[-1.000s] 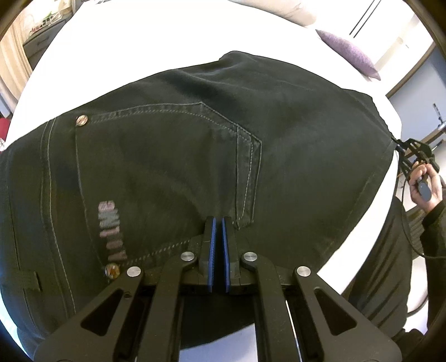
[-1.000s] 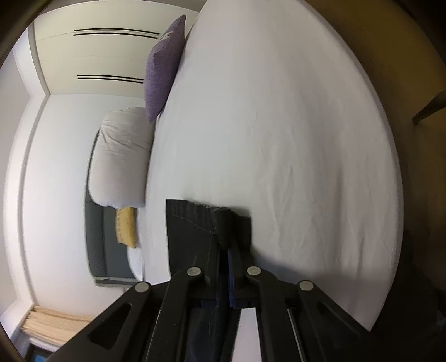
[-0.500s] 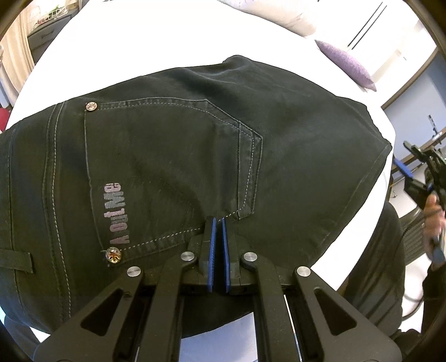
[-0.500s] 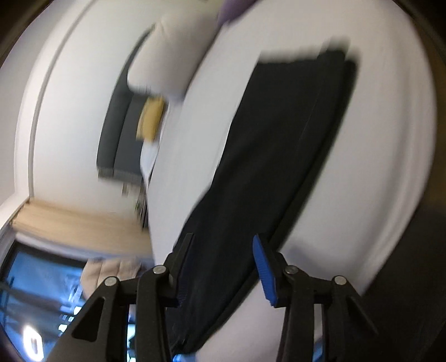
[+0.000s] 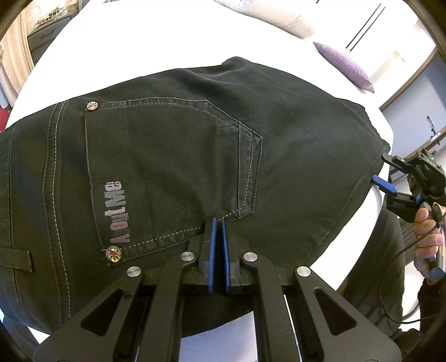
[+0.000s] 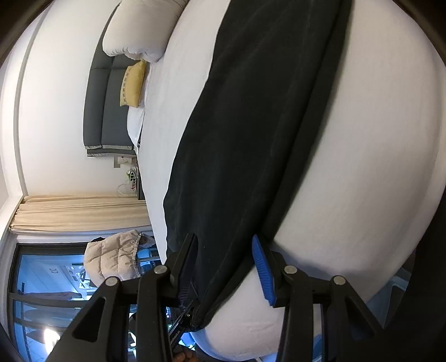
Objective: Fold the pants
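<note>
The bed (image 5: 172, 33) is the biggest thing here. It is wide and flat, with a smooth white sheet on top. It spreads out far ahead of both tongs.

The pants (image 5: 195, 144) lie flat on the bed, right under and ahead of the left tongs. They are black and made of thick jeans cloth. Pale thread runs along the seams. A back pocket (image 5: 156, 167) with a pointed bottom sits just ahead of the left tongs. It has grey letters on it and a round shiny metal stud at two of its corners. In the right wrist view, the pants (image 6: 251, 125) look like one long dark strip running away from the right tongs.

Far ahead of the left tongs lie a puffy white pillow (image 5: 267, 16) and a small purple pillow (image 5: 345, 64).

The left tongs (image 5: 218, 222) are black with blue pads. They are squeezed together with only a thin slit between them. Their tips sit at the pocket's edge. I cannot tell if any cloth is pinched there.

The right tongs (image 6: 224, 247) are about half open. The pants lie between the two fingers, but the pads do not press on them. A hand (image 5: 426, 245) holds its handle.
</note>
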A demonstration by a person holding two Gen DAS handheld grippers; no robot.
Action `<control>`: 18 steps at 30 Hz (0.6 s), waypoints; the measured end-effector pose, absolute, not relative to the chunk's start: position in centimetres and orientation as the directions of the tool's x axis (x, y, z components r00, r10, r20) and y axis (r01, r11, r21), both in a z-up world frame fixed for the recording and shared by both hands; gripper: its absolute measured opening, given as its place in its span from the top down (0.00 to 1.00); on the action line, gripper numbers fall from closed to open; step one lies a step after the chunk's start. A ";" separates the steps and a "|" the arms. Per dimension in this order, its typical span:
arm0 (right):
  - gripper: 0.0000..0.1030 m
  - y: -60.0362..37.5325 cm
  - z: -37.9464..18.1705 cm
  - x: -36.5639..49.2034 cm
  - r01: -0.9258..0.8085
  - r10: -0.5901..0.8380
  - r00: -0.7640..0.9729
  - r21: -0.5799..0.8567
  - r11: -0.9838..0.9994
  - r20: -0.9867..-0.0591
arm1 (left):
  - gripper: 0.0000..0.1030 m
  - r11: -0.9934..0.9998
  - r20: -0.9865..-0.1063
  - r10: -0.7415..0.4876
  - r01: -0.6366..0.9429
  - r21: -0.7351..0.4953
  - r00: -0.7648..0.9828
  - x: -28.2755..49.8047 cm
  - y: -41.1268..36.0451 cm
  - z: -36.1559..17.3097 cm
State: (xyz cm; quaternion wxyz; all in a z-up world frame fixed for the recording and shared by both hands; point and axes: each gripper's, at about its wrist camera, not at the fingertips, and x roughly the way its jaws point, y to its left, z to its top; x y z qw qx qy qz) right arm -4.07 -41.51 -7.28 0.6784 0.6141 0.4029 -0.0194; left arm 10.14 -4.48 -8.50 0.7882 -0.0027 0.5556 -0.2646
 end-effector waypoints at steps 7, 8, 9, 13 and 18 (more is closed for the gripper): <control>0.56 -40.8 -8.5 -2.8 0.544 0.489 0.670 0.817 0.188 -0.559 | 0.96 0.862 -0.876 -0.415 0.414 -0.293 0.246 10.1 -4.5 -8.4; 0.56 -40.7 -8.7 -2.7 0.545 0.492 0.670 0.818 0.182 -0.556 | 0.96 0.862 -0.876 -0.415 0.414 -0.292 0.245 10.1 -4.5 -8.4; 0.56 -40.6 -8.8 -2.6 0.543 0.495 0.669 0.819 0.184 -0.555 | 0.96 0.863 -0.877 -0.414 0.414 -0.292 0.245 10.1 -4.6 -8.4; 0.94 -40.1 -8.9 -2.3 0.536 0.490 0.649 0.807 0.249 -0.582 | 0.96 0.863 -0.878 -0.411 0.415 -0.288 0.245 10.1 -4.8 -8.4; 0.97 -40.3 -9.7 -3.9 0.556 0.472 0.635 0.786 0.271 -0.612 | 0.96 0.861 -0.881 -0.409 0.422 -0.285 0.239 10.1 -4.9 -8.3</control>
